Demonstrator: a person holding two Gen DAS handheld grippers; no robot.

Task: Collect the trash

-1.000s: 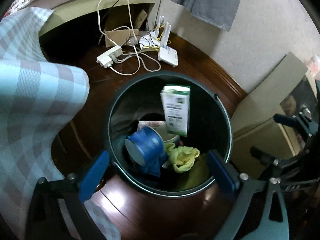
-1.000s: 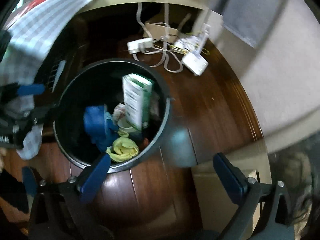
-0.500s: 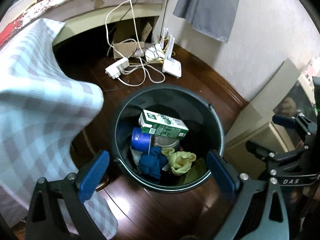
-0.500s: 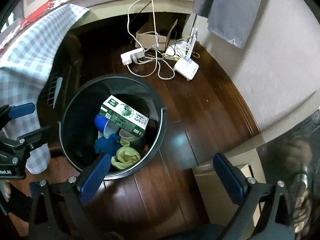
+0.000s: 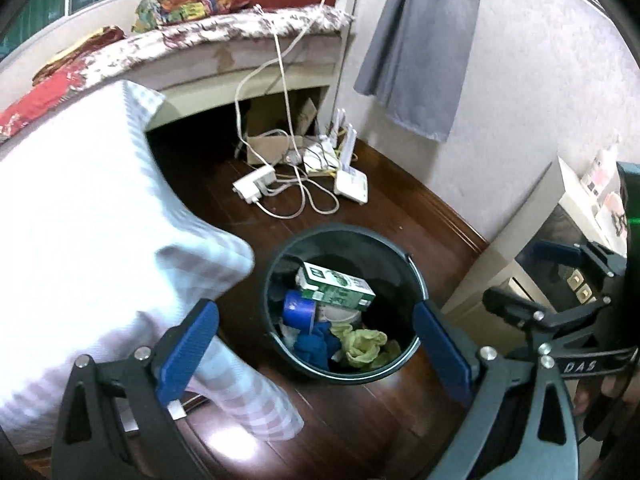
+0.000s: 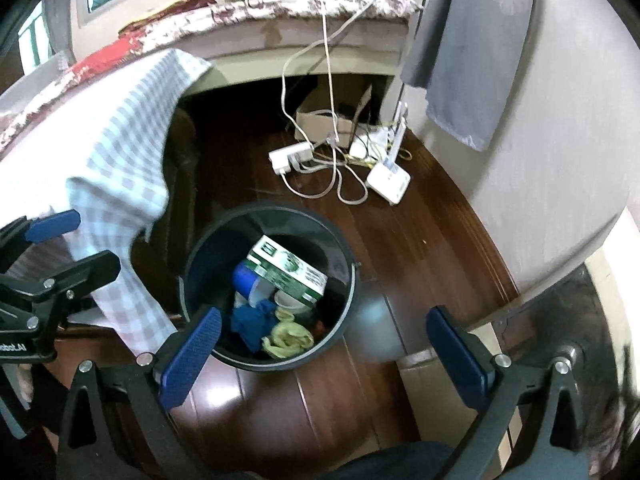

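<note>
Left gripper (image 5: 316,346): jaws spread wide, holding nothing, 2 blue pads raised above the bin (image 5: 404,258). Right gripper (image 6: 326,354): jaws likewise wide and empty, its pads flanking the bin's near rim in that view.

Bin: 1, round, dark, open-topped, standing on the wood floor (image 6: 416,240). Inside lie 1 green-and-white carton (image 5: 336,285) on its side at the top of the heap, 1 blue cup (image 5: 298,308) at its 8 o'clock, 1 white cup (image 6: 289,302) partly under the carton, 1 blue cloth (image 5: 314,342) and 1 yellow-green glove (image 5: 362,342) at 6 o'clock.

Edges: the checked cloth (image 5: 92,232) hangs at 9 o'clock, its corner just beside the bin's rim. A pale cabinet (image 5: 532,216) stands at 3 o'clock, near the bin. Bare floor lies open from 12 to 2 o'clock, up to the wall's skirting.

At 12 o'clock, well apart from the bin: 1 white power strip (image 5: 254,184), 1 white router (image 5: 351,185), loose white cables (image 5: 304,204) and 1 cardboard box (image 5: 268,150). 1 grey cloth (image 5: 420,48) hangs on the wall.
</note>
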